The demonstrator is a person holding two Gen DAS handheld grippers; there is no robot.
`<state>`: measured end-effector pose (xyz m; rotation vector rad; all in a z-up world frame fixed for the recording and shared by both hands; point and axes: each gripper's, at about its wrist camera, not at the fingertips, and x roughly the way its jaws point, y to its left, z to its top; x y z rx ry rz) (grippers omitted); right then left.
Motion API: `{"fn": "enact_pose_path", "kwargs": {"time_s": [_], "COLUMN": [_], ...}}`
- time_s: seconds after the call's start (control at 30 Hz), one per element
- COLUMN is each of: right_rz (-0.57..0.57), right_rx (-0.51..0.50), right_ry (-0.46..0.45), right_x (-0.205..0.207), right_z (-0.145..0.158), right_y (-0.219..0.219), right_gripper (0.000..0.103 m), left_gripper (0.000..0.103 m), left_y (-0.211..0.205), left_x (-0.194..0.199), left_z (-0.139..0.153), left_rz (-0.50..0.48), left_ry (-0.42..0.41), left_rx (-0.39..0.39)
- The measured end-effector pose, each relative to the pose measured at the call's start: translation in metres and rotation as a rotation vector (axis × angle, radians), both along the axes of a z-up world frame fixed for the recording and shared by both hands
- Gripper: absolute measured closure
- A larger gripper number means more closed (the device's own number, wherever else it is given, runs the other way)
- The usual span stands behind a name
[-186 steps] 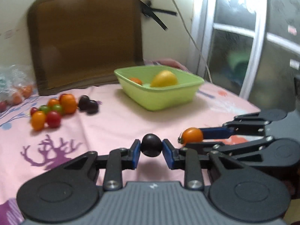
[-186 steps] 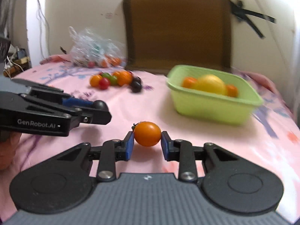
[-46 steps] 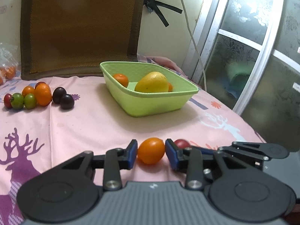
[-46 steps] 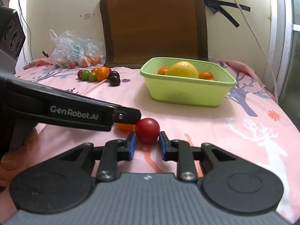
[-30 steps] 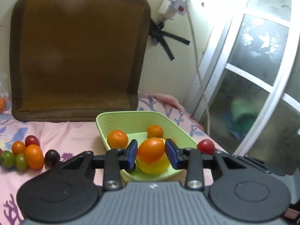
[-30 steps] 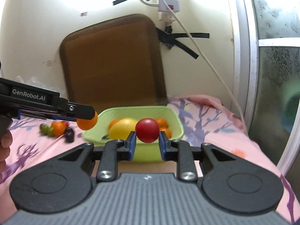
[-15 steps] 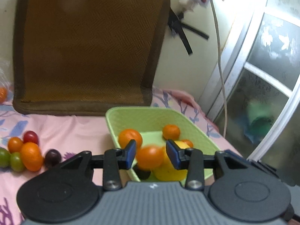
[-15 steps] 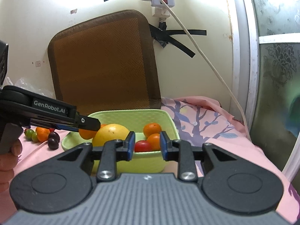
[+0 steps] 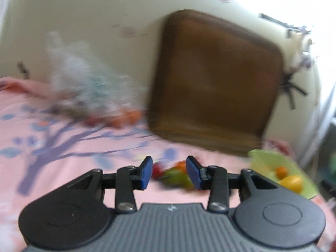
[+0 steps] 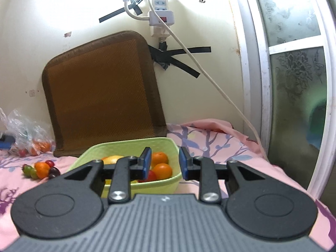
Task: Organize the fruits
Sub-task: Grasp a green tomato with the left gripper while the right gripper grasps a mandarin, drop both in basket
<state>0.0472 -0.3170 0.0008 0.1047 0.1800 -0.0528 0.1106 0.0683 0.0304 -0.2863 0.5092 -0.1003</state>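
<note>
The left wrist view is blurred by motion. My left gripper (image 9: 169,168) is open and empty, low over the pink cloth, pointing at a heap of small red, green and orange fruits (image 9: 174,174) just beyond its tips. The green basket (image 9: 260,157) lies at its right edge with a yellow fruit (image 9: 293,182) inside. My right gripper (image 10: 164,159) hangs open and empty above the near side of the basket (image 10: 126,143). Below it lie a red tomato (image 10: 151,176), oranges (image 10: 162,171) and the yellow fruit (image 10: 112,159). The fruit heap (image 10: 41,170) sits left of the basket.
A brown cushion (image 10: 103,96) leans on the wall behind the basket. A clear plastic bag with fruit (image 10: 25,138) lies at the far left. A power strip (image 10: 160,16) with a hanging cable is on the wall. A frosted glass door (image 10: 294,84) closes the right side.
Both grippers let their fruit drop into the basket: the left an orange tomato, the right a red one. The left gripper then swung left to the heap. The right stayed over the basket.
</note>
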Motion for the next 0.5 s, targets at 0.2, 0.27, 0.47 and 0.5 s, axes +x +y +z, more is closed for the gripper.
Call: {"fn": "enact_pose_path", "kwargs": {"time_s": [0.2, 0.27, 0.47, 0.5], "right_rz": [0.163, 0.244, 0.408, 0.42], "right_rx": [-0.011, -0.045, -0.194, -0.214], "right_ry": [0.04, 0.057, 0.128, 0.147], "right_x": [-0.003, 0.0, 0.023, 0.032], "right_z": [0.012, 0.014, 0.006, 0.004], "right_y": [0.043, 0.067, 0.134, 0.143], "right_gripper": [0.072, 0.072, 0.072, 0.072], "left_gripper": [0.067, 0.067, 0.067, 0.067], "left_y": [0.037, 0.04, 0.035, 0.033], "left_x": [0.002, 0.005, -0.006, -0.008], "left_z": [-0.03, -0.039, -0.038, -0.038], "left_rz": [0.031, 0.023, -0.034, -0.039], "left_ry": [0.059, 0.08, 0.024, 0.015], "left_rx": [-0.03, -0.036, -0.028, -0.022]}}
